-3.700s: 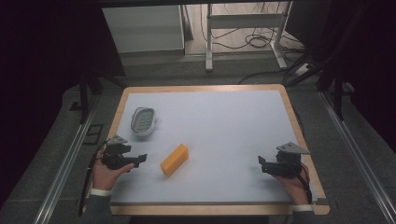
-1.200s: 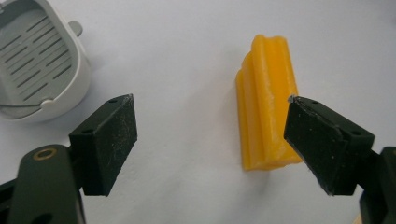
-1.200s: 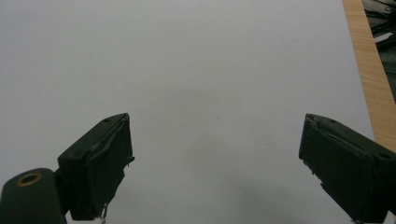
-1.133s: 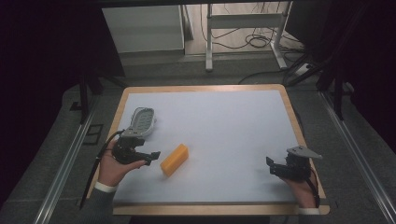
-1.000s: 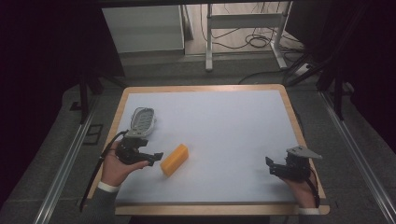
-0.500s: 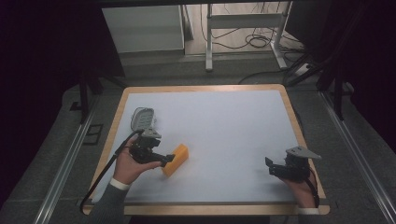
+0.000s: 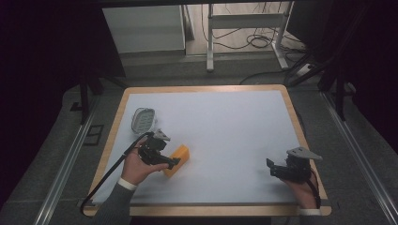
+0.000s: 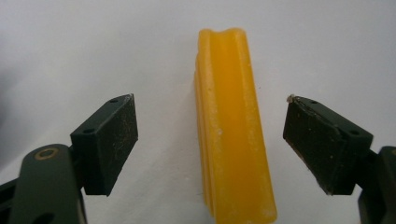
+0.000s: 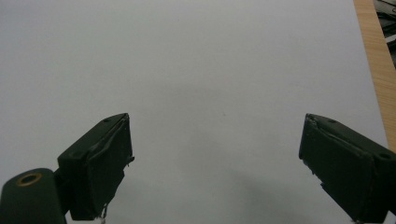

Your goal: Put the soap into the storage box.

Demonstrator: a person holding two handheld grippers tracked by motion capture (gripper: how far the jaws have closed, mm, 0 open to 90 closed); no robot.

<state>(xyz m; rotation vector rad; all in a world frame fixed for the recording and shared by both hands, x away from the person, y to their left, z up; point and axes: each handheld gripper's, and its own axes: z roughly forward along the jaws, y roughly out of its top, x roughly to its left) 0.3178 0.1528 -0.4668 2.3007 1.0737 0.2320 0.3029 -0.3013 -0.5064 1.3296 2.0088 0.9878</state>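
A yellow-orange grooved block (image 7: 178, 158) lies on the white table top (image 7: 225, 126) at the left front. My left gripper (image 7: 172, 162) is right at its near end, open. In the left gripper view the block (image 8: 232, 126) runs lengthwise between the two spread jaws of that gripper (image 8: 210, 140), with a gap on each side and no contact. My right gripper (image 7: 271, 168) rests low at the right front, open, and in the right gripper view the right gripper (image 9: 215, 158) has only bare table between its jaws.
A small clear oval dish (image 7: 142, 119) stands behind the left hand near the table's left edge. A wooden rim (image 7: 300, 136) frames the table; the same rim (image 9: 379, 65) appears at the right. Frames and cables stand on the floor beyond.
My left gripper has moved right and forward from beside the dish to the block, and its open jaws now straddle the block's near end. The right gripper has stayed in place.
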